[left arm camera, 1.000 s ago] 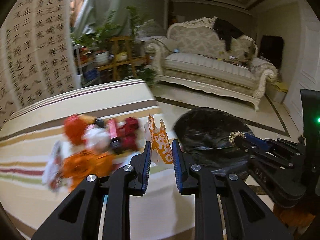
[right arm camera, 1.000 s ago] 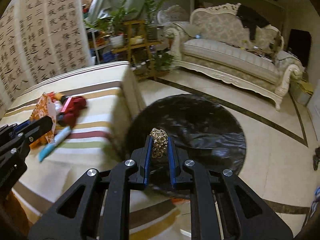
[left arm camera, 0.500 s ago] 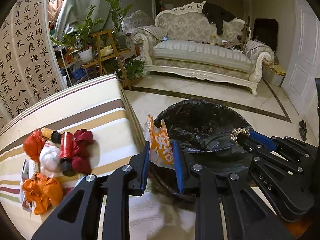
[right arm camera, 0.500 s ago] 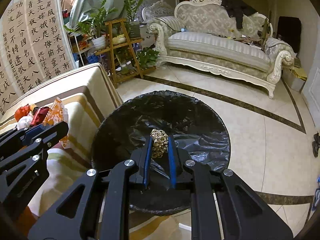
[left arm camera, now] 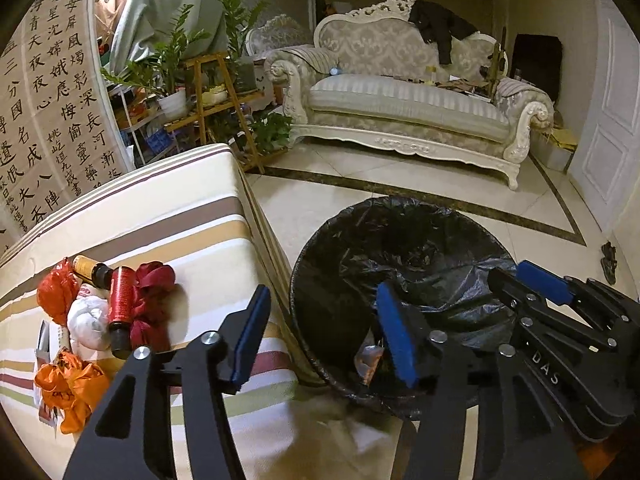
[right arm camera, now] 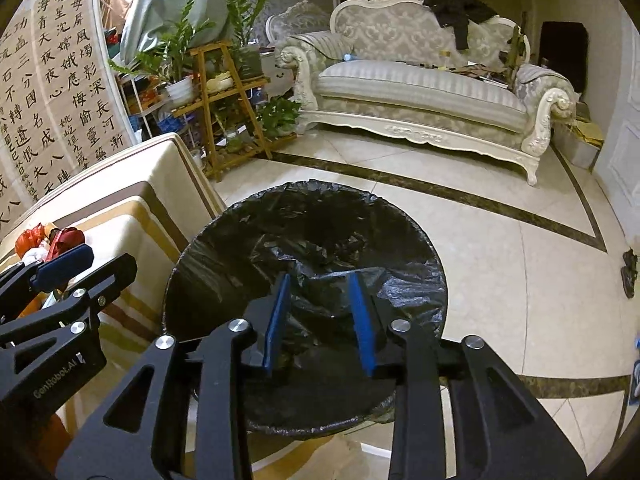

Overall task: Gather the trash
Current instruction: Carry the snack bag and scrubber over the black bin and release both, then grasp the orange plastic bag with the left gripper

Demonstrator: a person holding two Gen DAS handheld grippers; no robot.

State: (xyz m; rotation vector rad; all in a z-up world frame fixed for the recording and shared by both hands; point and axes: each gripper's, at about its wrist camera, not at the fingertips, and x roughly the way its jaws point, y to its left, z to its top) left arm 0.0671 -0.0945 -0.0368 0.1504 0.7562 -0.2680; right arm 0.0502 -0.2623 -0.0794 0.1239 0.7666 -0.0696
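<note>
A: Where do we stand with the bin? We see the black-lined trash bin [right arm camera: 304,280] on the tiled floor [right arm camera: 520,264], right against the edge of the striped table [left arm camera: 168,220].

B: Both tools hang over it. Our left gripper [left arm camera: 324,336] sits above the bin's near rim, its jaws spread wide and nothing between the blue pads; they have just been opening. Down inside the liner, by the near wall, we can make out an orange wrapper [left arm camera: 370,360].

A: And the right gripper [right arm camera: 320,320]?

B: Over the bin's mouth, jaws parted, also just opened, and bare between the pads. We cannot pick out any other item in the dark liner.

A: What do we have on the table?

B: A heap near the left side: an orange plastic bag [left arm camera: 70,388], a white crumpled wad [left arm camera: 88,320], a red bottle [left arm camera: 120,308] lying on its side, a dark red crumpled wrapper [left arm camera: 154,300], a red-orange bag [left arm camera: 56,292] and a small amber bottle [left arm camera: 90,270]. All touch or overlap one another.

A: Behind?

B: A cream sofa [left arm camera: 408,104], potted plants on a wooden stand [left arm camera: 216,92], and a calligraphy hanging [left arm camera: 48,120].
</note>
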